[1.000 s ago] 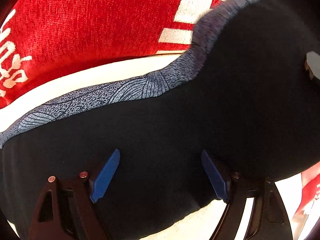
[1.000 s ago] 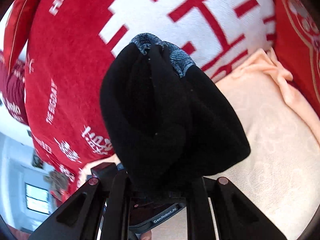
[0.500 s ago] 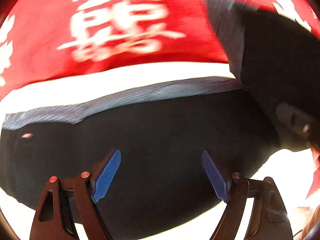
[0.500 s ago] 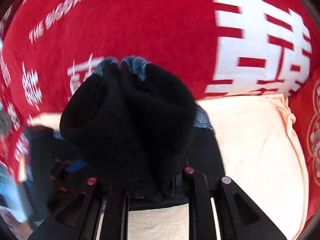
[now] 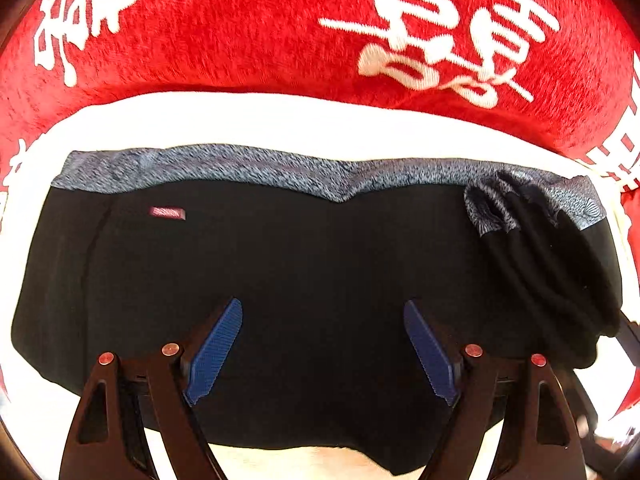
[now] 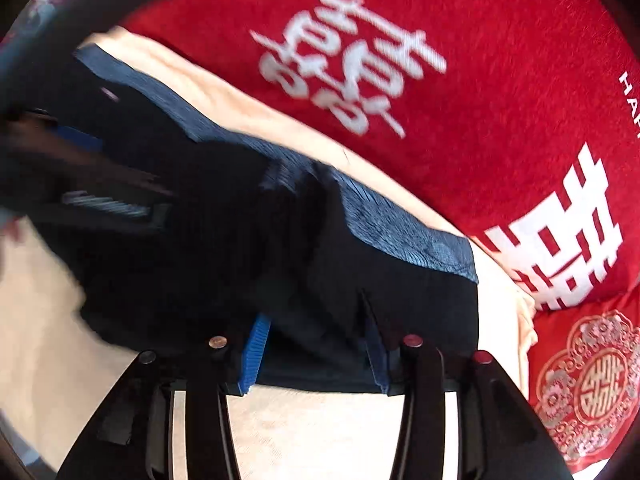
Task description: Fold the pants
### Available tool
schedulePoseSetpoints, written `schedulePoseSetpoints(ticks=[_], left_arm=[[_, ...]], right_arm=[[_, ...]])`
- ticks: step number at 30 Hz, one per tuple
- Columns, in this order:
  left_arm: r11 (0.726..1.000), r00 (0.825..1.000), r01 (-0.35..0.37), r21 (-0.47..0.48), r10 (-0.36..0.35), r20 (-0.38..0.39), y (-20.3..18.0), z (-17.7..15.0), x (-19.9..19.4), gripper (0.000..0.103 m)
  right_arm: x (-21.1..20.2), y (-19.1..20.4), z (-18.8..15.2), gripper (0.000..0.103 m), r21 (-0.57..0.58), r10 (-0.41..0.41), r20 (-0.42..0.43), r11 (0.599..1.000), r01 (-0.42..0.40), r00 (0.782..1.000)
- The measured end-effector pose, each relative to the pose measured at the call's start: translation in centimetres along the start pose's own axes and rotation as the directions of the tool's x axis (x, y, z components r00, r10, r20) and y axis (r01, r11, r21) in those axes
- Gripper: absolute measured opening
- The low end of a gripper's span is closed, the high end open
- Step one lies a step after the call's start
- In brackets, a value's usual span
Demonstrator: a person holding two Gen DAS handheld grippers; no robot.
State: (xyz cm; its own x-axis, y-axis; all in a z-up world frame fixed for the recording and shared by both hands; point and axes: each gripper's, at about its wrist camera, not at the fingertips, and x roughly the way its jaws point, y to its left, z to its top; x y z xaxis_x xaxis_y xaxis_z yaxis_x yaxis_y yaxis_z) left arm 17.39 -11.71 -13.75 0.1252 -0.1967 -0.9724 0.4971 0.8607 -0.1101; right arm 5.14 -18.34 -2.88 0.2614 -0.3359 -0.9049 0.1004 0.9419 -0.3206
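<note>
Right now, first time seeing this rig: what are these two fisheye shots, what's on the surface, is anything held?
No robot arm here: a person holds a two-finger gripper in each hand, each with a camera looking along its fingers. The left wrist view shows the left gripper, jaws wide apart, over black pants with a grey patterned waistband; nothing is between its blue pads. The right wrist view shows the right gripper, jaws opening, with a bunched part of the pants ahead of its fingers, seemingly just let go. The pants lie on a cream sheet, beside a red blanket with white characters.
</note>
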Motion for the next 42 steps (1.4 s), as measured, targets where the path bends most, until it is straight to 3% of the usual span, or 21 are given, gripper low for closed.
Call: schedulePoseSetpoints(ticks=[2,3,4,6,7,9,12,15,18,20,22,23,24,25,26,27,29,31,34,38,42], left_arm=[[1.000,1.000,0.014,0.013,-0.015,0.004,0.6,0.5,-0.9,0.084],[1.000,1.000,0.022,0.021,-0.022,0.011,0.6,1.0,-1.7,0.084],[0.999,0.999,0.031,0.030,-0.031,0.017,0.7,1.2,-2.2,0.084],[0.997,0.998,0.056,0.046,-0.057,0.028,0.4,1.7,-3.1,0.084],[0.996,0.997,0.070,0.050,-0.072,0.024,0.2,1.7,-3.4,0.084],[0.992,0.993,0.119,0.047,-0.119,-0.009,-1.0,2.2,-3.6,0.084],[0.973,0.973,0.225,0.053,-0.222,-0.061,-2.8,2.0,-4.1,0.084],[0.944,0.945,0.321,0.073,-0.314,-0.088,-5.3,1.9,-5.2,0.084],[0.922,0.924,0.377,0.086,-0.367,-0.107,-7.4,1.8,-6.1,0.084],[0.920,0.921,0.381,0.096,-0.369,-0.124,-7.2,2.3,-6.1,0.084],[0.914,0.913,0.394,0.095,-0.378,-0.150,-9.5,2.3,-4.3,0.082],[0.908,0.905,0.409,0.095,-0.391,-0.165,-10.4,2.0,-4.4,0.073],[0.900,0.895,0.426,0.097,-0.403,-0.191,-11.1,1.9,-3.9,0.064],[0.896,0.888,0.433,0.101,-0.404,-0.220,-11.2,1.7,-3.3,0.063],[0.900,0.891,0.422,0.108,-0.390,-0.231,-11.7,1.5,-2.9,0.057],[0.906,0.898,0.406,0.121,-0.371,-0.235,-12.1,1.4,-2.4,0.043],[0.904,0.896,0.410,0.120,-0.375,-0.237,-12.8,1.3,-2.1,0.034],[0.895,0.889,0.432,0.109,-0.403,-0.217,-12.4,1.1,-3.4,0.034],[0.901,0.909,0.405,0.157,-0.378,-0.178,-12.2,-0.1,-5.4,0.034],[0.940,0.953,0.284,0.188,-0.256,-0.163,-11.4,-2.2,-4.5,0.034],[0.956,0.960,0.260,0.138,-0.240,-0.143,-10.2,-3.0,-3.0,0.034]], right_arm=[[-0.5,-2.6,-0.1,0.054,0.138,0.177,-0.013,0.975,-0.173,0.984],[-0.3,-4.5,-0.6,0.054,0.266,0.286,-0.009,0.924,-0.273,0.958],[0.1,-6.6,-1.4,0.054,0.388,0.383,0.020,0.848,-0.360,0.923],[1.6,-9.7,-3.4,0.054,0.602,0.538,0.104,0.636,-0.483,0.837],[2.8,-11.2,-4.5,0.054,0.693,0.605,0.153,0.498,-0.522,0.781],[5.0,-13.3,-6.4,0.054,0.790,0.665,0.227,0.301,-0.534,0.711],[6.4,-14.2,-9.0,0.054,0.850,0.681,0.311,0.113,-0.515,0.663],[7.2,-14.8,-10.1,0.053,0.856,0.659,0.391,-0.005,-0.517,0.642],[7.5,-14.8,-11.6,0.054,0.856,0.646,0.437,-0.085,-0.511,0.626],[7.9,-15.4,-11.6,0.052,0.852,0.643,0.454,-0.112,-0.511,0.617],[8.3,-15.5,-11.6,0.050,0.846,0.639,0.474,-0.138,-0.516,0.606],[8.5,-15.6,-11.6,0.049,0.844,0.640,0.479,-0.148,-0.516,0.600],[8.8,-15.6,-11.8,0.044,0.843,0.643,0.484,-0.161,-0.514,0.594],[9.0,-15.9,-12.4,0.029,0.840,0.646,0.492,-0.177,-0.513,0.584],[9.4,-15.9,-12.6,0.019,0.839,0.652,0.498,-0.194,-0.509,0.572],[9.9,-15.7,-12.6,0.007,0.848,0.659,0.485,-0.195,-0.493,0.574],[10.0,-15.7,-12.7,0.006,0.855,0.663,0.473,-0.186,-0.484,0.580],[8.8,-16.0,-11.8,0.005,0.833,0.660,0.482,-0.142,-0.534,0.576],[7.1,-16.3,-10.7,0.005,0.818,0.676,0.443,-0.036,-0.574,0.589],[7.6,-15.3,-11.1,0.005,0.840,0.705,0.367,0.029,-0.542,0.607],[9.7,-12.9,-10.9,0.005,0.856,0.730,0.270,0.115,-0.503,0.627]])
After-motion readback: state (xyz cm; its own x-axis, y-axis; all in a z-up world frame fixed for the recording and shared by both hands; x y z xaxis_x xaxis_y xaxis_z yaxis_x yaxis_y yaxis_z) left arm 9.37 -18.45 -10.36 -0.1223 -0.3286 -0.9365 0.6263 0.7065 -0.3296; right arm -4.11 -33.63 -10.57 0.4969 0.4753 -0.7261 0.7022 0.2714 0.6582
